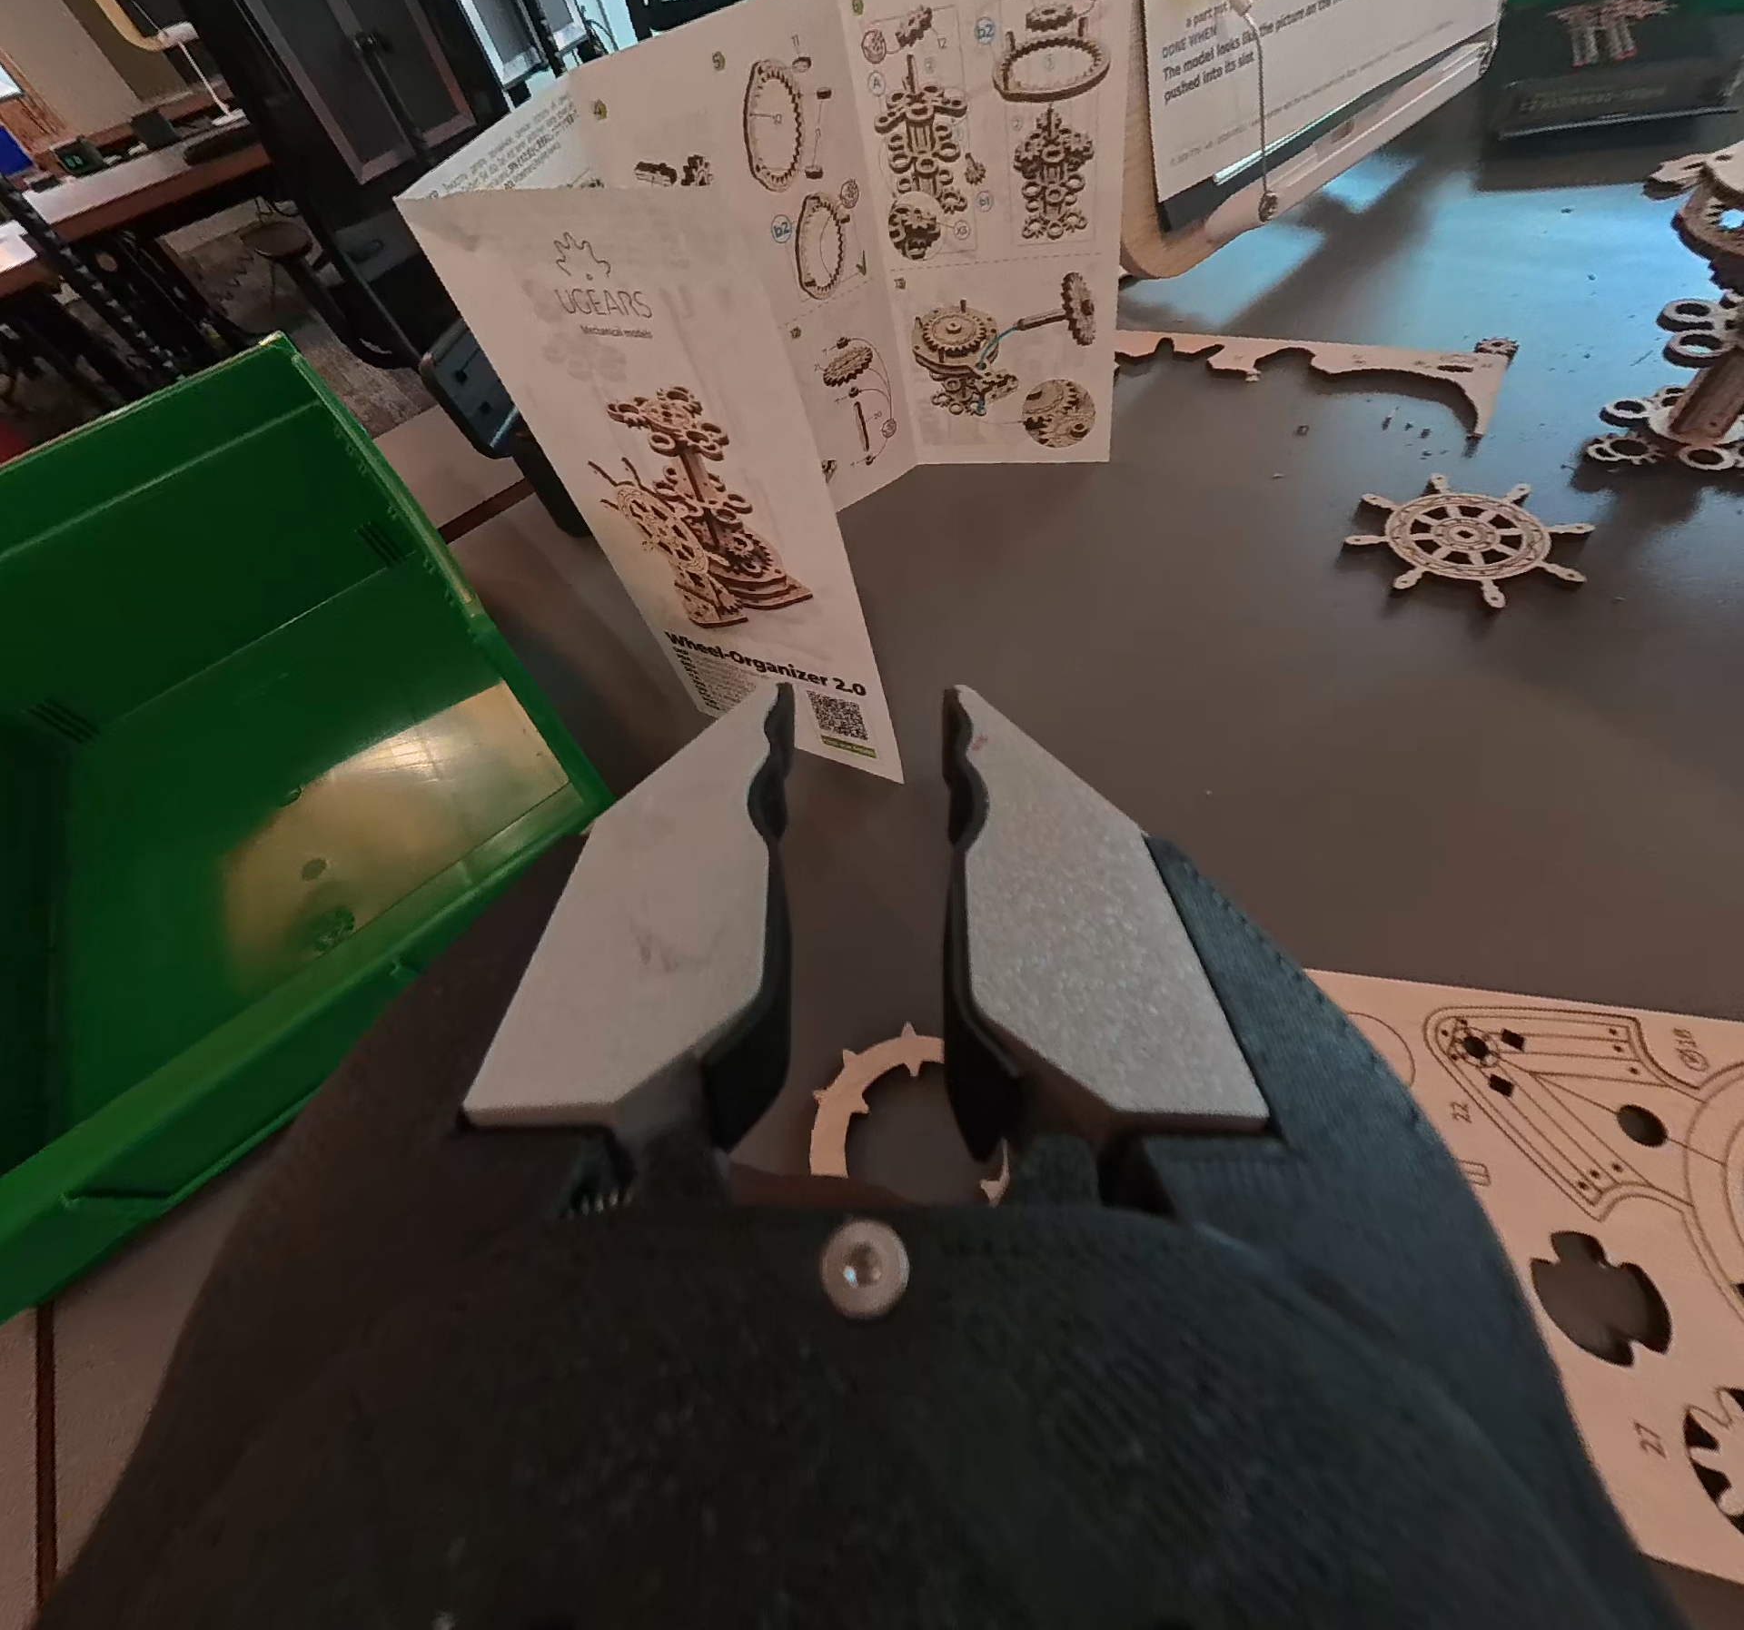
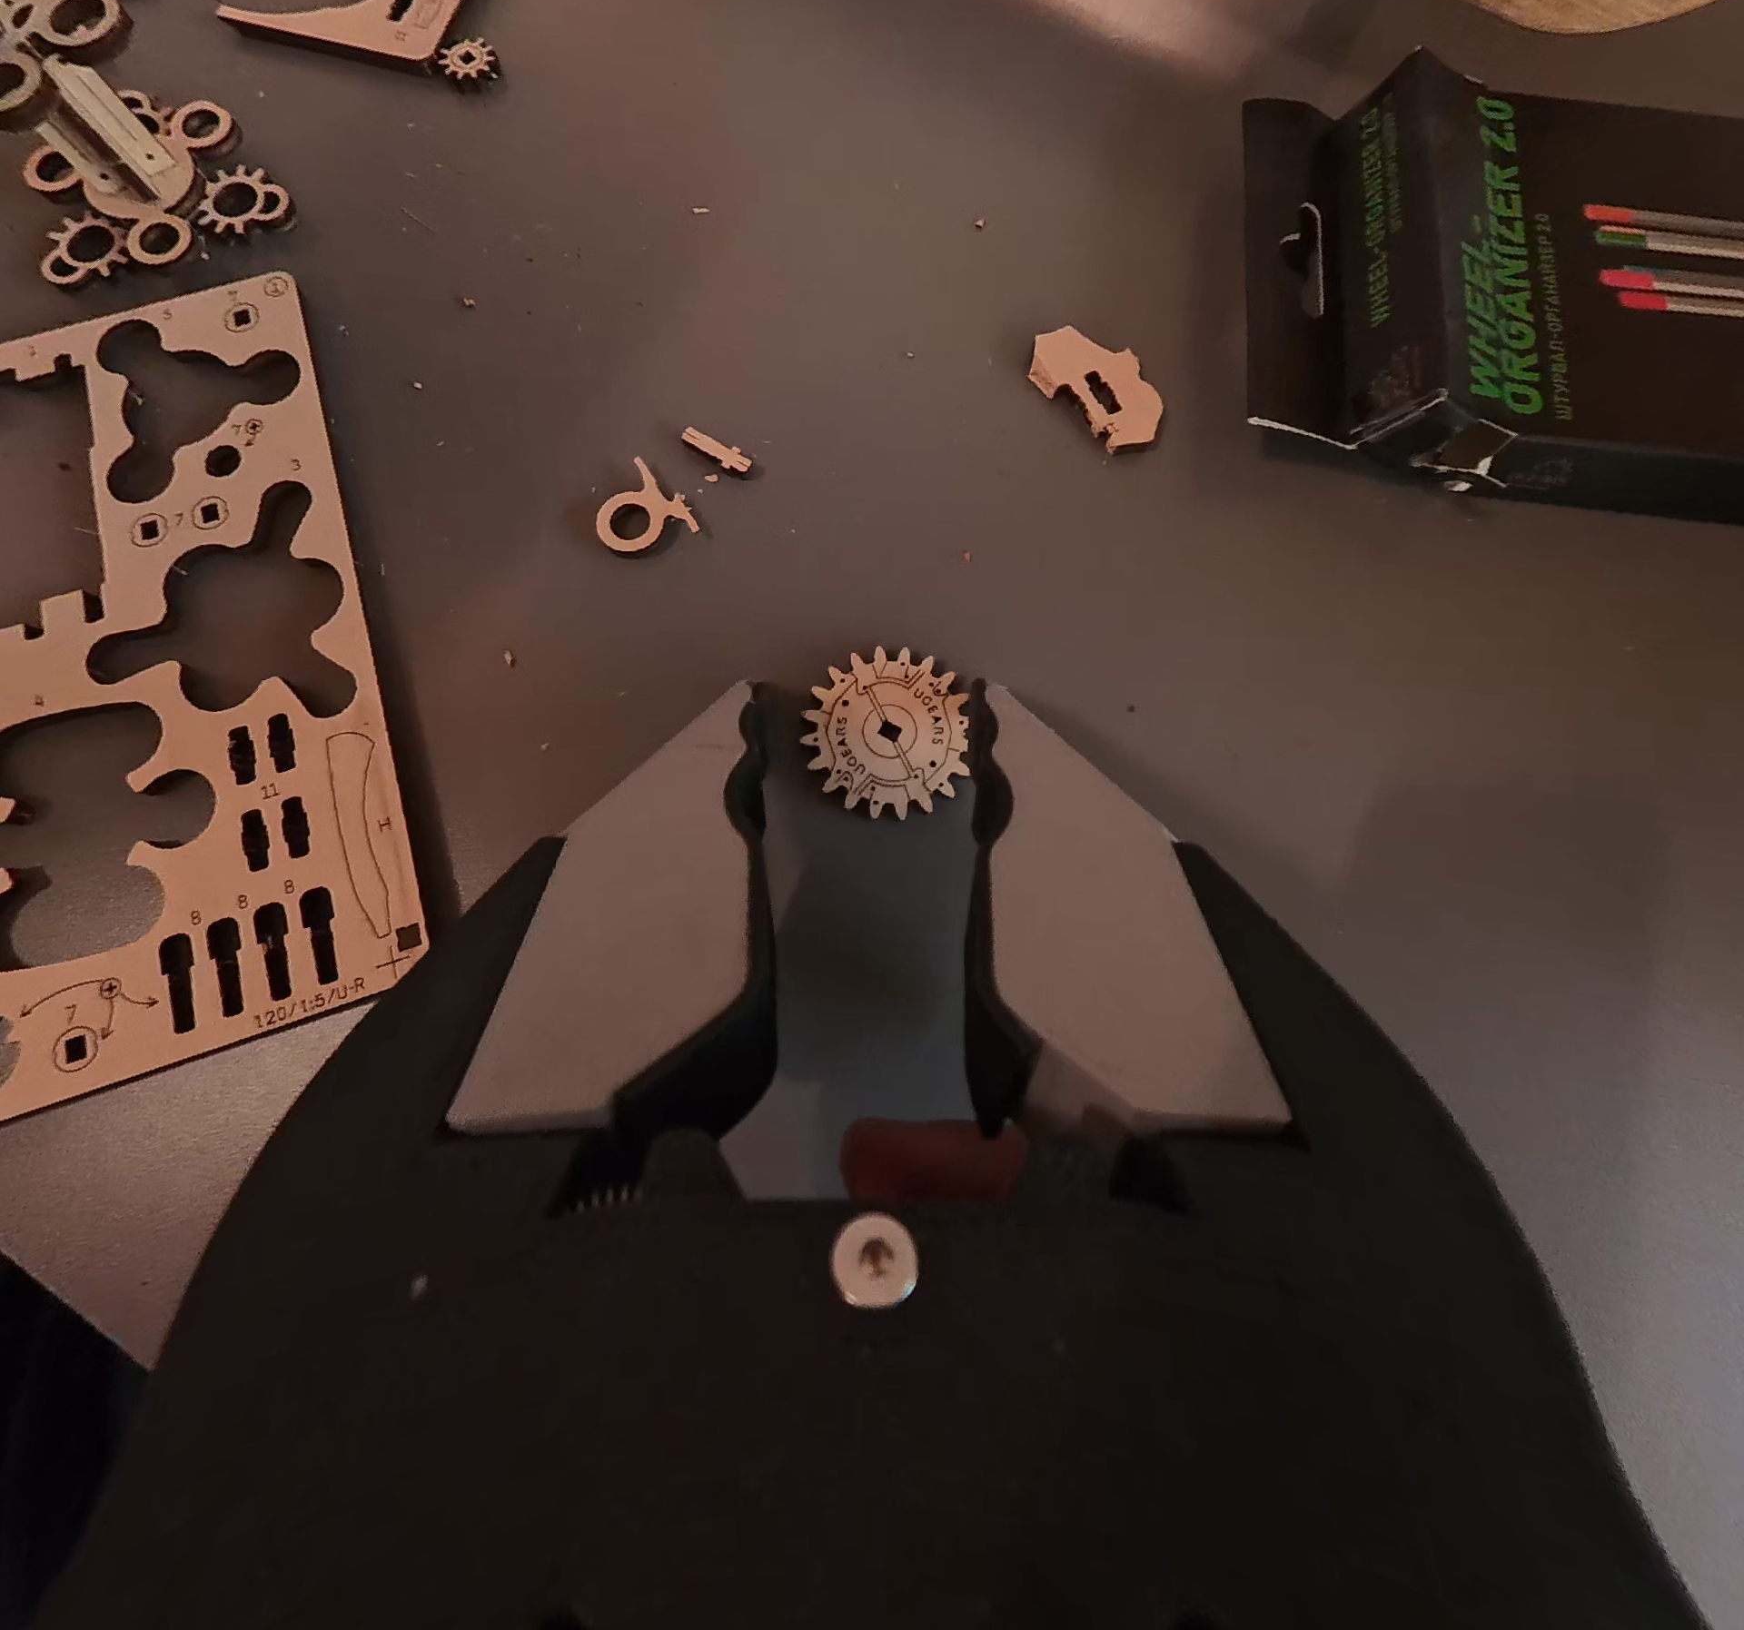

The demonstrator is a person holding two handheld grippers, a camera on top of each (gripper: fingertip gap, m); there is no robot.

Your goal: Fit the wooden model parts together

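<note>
printed gear (image 2: 885,733) between right gripper (image 2: 866,705) fingers (image 2: 981,736)

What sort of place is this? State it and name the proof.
Probably a shared workshop or lab: a dark worktable strewn with wooden kit parts, a standing instruction leaflet, a green bin, and more desks behind.

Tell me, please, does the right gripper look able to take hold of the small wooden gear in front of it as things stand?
Probably yes. The small wooden gear lies flat on the table between the open fingertips of the right gripper, with nothing between them; its thinness might make the pinch awkward.
</note>
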